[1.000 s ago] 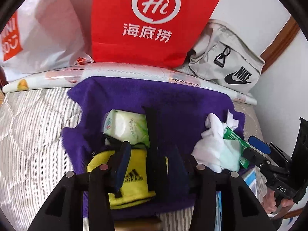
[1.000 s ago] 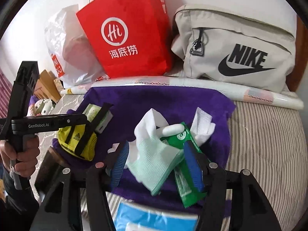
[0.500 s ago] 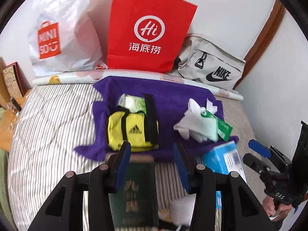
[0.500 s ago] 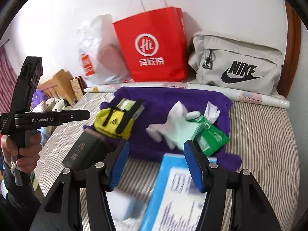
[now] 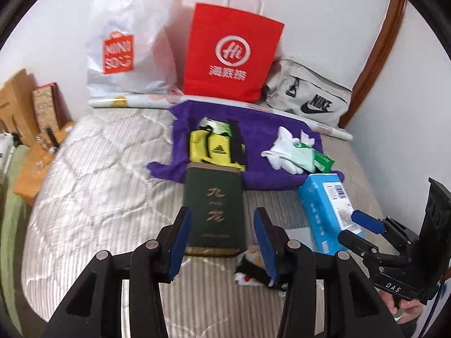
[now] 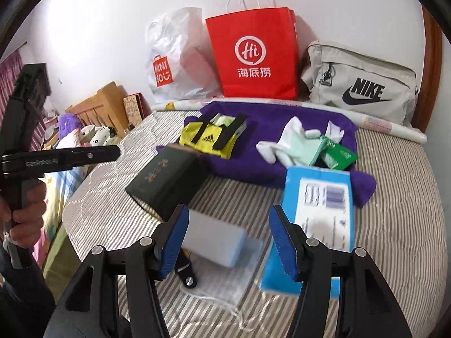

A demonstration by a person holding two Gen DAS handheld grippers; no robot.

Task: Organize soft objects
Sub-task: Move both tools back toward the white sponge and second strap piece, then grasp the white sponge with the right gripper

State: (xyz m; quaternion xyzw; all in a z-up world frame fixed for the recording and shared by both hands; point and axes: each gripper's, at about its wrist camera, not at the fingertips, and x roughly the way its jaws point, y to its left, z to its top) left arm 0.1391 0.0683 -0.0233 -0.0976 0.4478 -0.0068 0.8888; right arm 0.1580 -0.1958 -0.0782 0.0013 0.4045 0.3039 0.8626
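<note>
Purple towel (image 5: 253, 129) now far; both grippers (left (image 5: 222, 242), right (image 6: 228, 242)) pulled back, jaws apart, empty.

Both hand-held grippers, left (image 5: 220, 242) and right (image 6: 228, 242), pulled back empty from the purple towel (image 5: 253, 121); pouch (image 5: 214, 149) and gloves (image 5: 284, 152) left there.

Yellow pouch (image 5: 215, 148), white gloves (image 5: 284, 155) on purple towel (image 5: 270, 129)
</note>
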